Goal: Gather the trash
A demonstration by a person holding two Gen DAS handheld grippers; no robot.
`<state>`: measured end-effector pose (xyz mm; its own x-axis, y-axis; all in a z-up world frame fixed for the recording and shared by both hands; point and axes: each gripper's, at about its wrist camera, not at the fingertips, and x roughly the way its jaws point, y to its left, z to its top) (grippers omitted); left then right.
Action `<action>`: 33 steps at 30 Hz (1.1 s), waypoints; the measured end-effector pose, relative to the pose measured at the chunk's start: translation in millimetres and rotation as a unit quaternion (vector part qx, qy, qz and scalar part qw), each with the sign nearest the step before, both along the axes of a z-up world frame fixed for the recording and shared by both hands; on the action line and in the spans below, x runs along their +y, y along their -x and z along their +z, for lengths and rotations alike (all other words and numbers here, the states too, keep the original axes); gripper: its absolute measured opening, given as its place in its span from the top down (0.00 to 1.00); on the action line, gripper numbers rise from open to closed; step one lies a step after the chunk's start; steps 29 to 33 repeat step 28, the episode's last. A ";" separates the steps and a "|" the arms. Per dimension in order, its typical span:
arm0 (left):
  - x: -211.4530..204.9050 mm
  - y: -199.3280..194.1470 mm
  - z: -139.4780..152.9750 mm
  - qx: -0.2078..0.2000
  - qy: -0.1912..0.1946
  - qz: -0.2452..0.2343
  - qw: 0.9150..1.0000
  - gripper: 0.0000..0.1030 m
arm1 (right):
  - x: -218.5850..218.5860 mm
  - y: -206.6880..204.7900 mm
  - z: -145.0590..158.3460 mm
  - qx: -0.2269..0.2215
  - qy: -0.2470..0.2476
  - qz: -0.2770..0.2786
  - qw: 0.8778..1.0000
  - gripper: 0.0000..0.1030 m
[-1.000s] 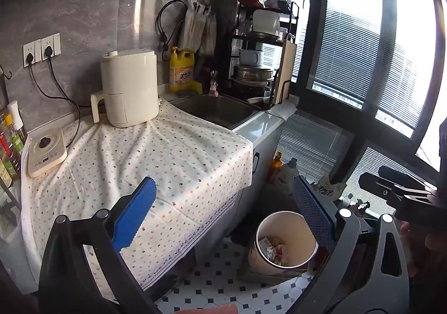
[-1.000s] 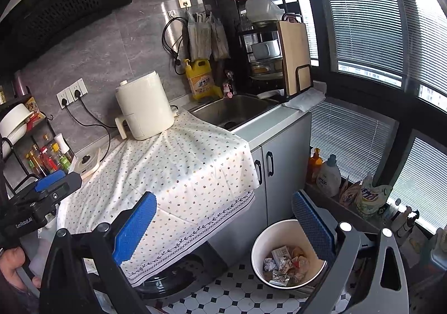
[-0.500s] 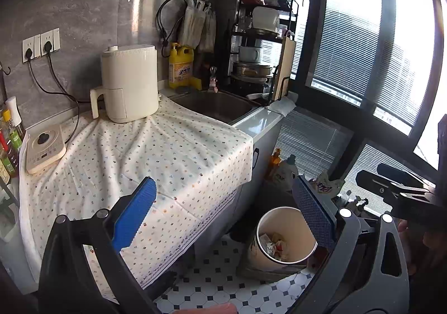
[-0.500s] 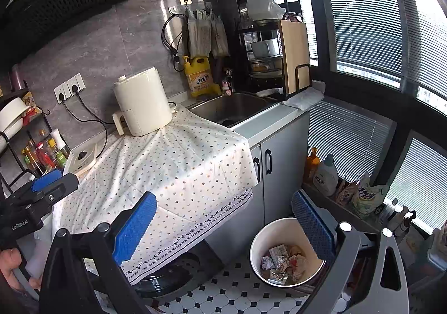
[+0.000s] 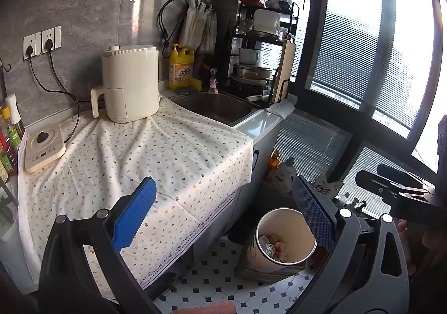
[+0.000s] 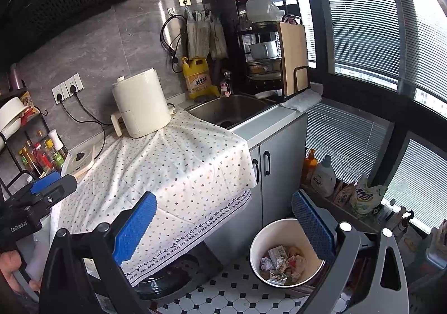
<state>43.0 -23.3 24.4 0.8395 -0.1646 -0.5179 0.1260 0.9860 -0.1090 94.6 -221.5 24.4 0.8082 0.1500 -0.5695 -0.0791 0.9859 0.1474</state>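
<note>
A white round trash bin [image 6: 282, 252] stands on the tiled floor by the cabinet, holding crumpled wrappers and paper [image 6: 279, 261]. It also shows in the left wrist view as the bin [image 5: 282, 238] with scraps inside. My left gripper [image 5: 223, 213] is open and empty, held above the counter's edge. My right gripper [image 6: 223, 216] is open and empty too, up over the bin's left side. The dotted cloth [image 5: 145, 157] on the counter carries no loose trash that I can see.
A white air fryer [image 5: 130, 85] and a small cooker [image 5: 42, 146] sit on the cloth. The sink [image 6: 232, 110], yellow detergent jug [image 6: 197, 78] and dish rack [image 6: 268, 43] stand behind. Bottles line the sill [image 6: 324, 174]. Condiment bottles [image 6: 42, 155] at far left.
Both cameras have drifted slightly back and lower, so the counter looks a bit farther. Both grippers stay open and empty.
</note>
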 end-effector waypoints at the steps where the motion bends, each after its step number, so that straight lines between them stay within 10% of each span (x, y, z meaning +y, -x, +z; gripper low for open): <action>1: 0.5 0.1 0.2 0.000 0.000 0.000 1.000 0.06 | 1.2 -0.1 0.2 -0.001 0.002 0.000 1.000 0.08; 33: 38.5 7.5 -15.1 -0.004 0.044 0.022 0.999 0.06 | 31.0 -11.8 -3.2 0.023 0.036 0.011 0.999 0.08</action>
